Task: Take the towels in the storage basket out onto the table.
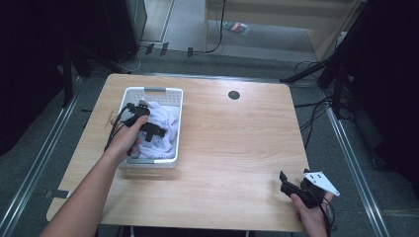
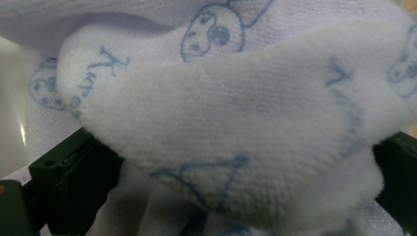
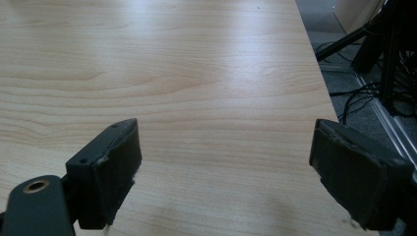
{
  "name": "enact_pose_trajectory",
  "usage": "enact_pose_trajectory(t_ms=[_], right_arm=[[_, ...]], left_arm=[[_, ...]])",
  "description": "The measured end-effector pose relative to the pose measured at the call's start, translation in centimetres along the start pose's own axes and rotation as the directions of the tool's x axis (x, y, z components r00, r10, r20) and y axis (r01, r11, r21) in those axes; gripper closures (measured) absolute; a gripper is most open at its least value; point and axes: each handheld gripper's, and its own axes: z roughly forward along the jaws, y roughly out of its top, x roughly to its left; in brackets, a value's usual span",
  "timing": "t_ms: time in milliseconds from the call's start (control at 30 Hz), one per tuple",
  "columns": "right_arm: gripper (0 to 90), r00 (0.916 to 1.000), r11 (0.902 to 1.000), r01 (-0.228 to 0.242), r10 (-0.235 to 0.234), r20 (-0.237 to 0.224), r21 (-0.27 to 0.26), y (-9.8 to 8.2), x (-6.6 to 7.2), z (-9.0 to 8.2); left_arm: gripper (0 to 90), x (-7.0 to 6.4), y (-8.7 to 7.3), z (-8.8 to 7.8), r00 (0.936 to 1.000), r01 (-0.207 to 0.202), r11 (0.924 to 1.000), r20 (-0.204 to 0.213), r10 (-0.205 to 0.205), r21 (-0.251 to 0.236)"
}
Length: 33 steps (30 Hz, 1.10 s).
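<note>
Left gripper (image 1: 148, 129) sitting in white plastic slotted basket (image 1: 176, 98), jaws spread around white printed terry cloth (image 2: 255, 128); right gripper (image 3: 226, 172) hovering wide open over light wooden worktop (image 3: 196, 64)

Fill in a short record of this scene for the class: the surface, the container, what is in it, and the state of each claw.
surface: wooden table
container: white basket, on the table's left part
contents: white cloth with blue print
left claw: down in the basket, jaws apart with a fold of the cloth between them
right claw: open, nothing held, over bare table near the right front corner
</note>
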Motion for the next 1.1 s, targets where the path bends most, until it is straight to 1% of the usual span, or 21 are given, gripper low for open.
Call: enact_pose_trajectory(t_ms=[67, 200, 333, 367, 467, 500, 533, 633, 667, 700, 733, 800, 867, 933, 967, 1033, 1100], right_arm=[[12.2, 1.0, 1.0, -0.002, 0.002, -0.001, 0.002, 0.0, 0.0, 0.0], [12.2, 1.0, 1.0, 0.0, 0.0, -0.001, 0.0, 0.0, 0.0, 0.0], [12.4, 1.0, 1.0, 0.001, -0.001, -0.001, -0.001, 0.0, 0.0, 0.0], [12.4, 1.0, 1.0, 0.002, -0.002, -0.001, -0.001, 0.0, 0.0, 0.0], [12.4, 1.0, 1.0, 0.0, 0.0, 0.0, 0.002, 0.0, 0.0, 0.0], [12.4, 1.0, 1.0, 0.0, 0.0, -0.001, 0.003, 0.0, 0.0, 0.0], [12.4, 1.0, 1.0, 0.0, 0.0, 0.0, 0.003, 0.0, 0.0, 0.0], [12.6, 1.0, 1.0, -0.001, 0.001, -0.001, 0.005, 0.0, 0.0, 0.0], [12.5, 1.0, 1.0, 0.0, 0.0, -0.002, 0.006, 0.0, 0.0, 0.0], [12.5, 1.0, 1.0, 0.0, 0.0, -0.002, 0.006, 0.0, 0.0, 0.0], [12.6, 1.0, 1.0, -0.001, 0.001, -0.001, 0.007, 0.0, 0.0, 0.1], [12.6, 1.0, 1.0, 0.0, 0.0, 0.001, 0.007, 0.0, 0.0, 0.1], [12.7, 1.0, 1.0, 0.0, 0.0, 0.0, 0.008, 0.0, 0.0, 0.1], [12.7, 1.0, 0.9999, 0.0, 0.0, 0.001, 0.011, 0.0, 0.0, 0.1], [12.7, 1.0, 0.9999, 0.0, 0.0, 0.0, 0.011, 0.0, 0.0, 0.1], [12.8, 1.0, 0.9999, -0.001, 0.001, -0.001, 0.01, 0.0, 0.0, 0.1], [12.8, 1.0, 0.9999, 0.001, -0.001, -0.001, 0.012, 0.0, 0.0, 0.1]], left_arm=[[0.0, -0.2, 0.0, 0.3, 0.9998, -0.014, 0.9999, -0.016, 0.015, 0.008], [0.0, -0.7, -0.1, 1.1, 0.9993, -0.012, 0.9993, -0.036, 0.013, 0.036], [0.0, -0.6, -0.2, 1.5, 0.9994, -0.01, 0.9993, -0.033, 0.011, 0.035], [0.0, -0.5, -0.1, 1.6, 0.9995, -0.012, 0.9988, -0.027, 0.014, 0.048], [0.0, -0.5, -0.1, 1.7, 0.9997, -0.005, 0.9985, -0.023, 0.006, 0.054], [0.0, -0.5, 0.0, 1.8, 0.9997, -0.005, 0.9974, -0.022, 0.006, 0.073], [0.0, -0.5, 0.0, 1.8, 0.9997, -0.003, 0.9975, -0.025, 0.005, 0.071], [0.0, -1.0, 0.0, 2.1, 0.998, -0.027, 0.9962, -0.055, 0.031, 0.083], [0.0, -1.0, 0.0, 2.2, 0.9975, -0.035, 0.9956, -0.058, 0.04, 0.087], [0.2, -1.0, 0.0, 2.2, 0.9975, -0.035, 0.9956, -0.058, 0.04, 0.087], [0.9, -1.1, 0.0, 2.2, 0.9968, -0.036, 0.9951, -0.069, 0.042, 0.093], [2.5, -1.2, 0.0, 2.2, 0.9967, -0.032, 0.9946, -0.07, 0.039, 0.099], [3.4, -1.3, -0.1, 2.2, 0.9961, -0.032, 0.9953, -0.079, 0.039, 0.091], [6.8, -1.3, -0.1, 2.1, 0.996, -0.041, 0.995, -0.076, 0.048, 0.091], [7.6, -1.4, -0.2, 2.1, 0.9955, -0.043, 0.9963, -0.081, 0.049, 0.075], [11.9, -1.4, -0.2, 2.0, 0.9954, -0.043, 0.9963, -0.082, 0.049, 0.075], [20.2, -1.6, -0.2, 1.7, 0.9962, -0.049, 0.9964, -0.069, 0.054, 0.07]])
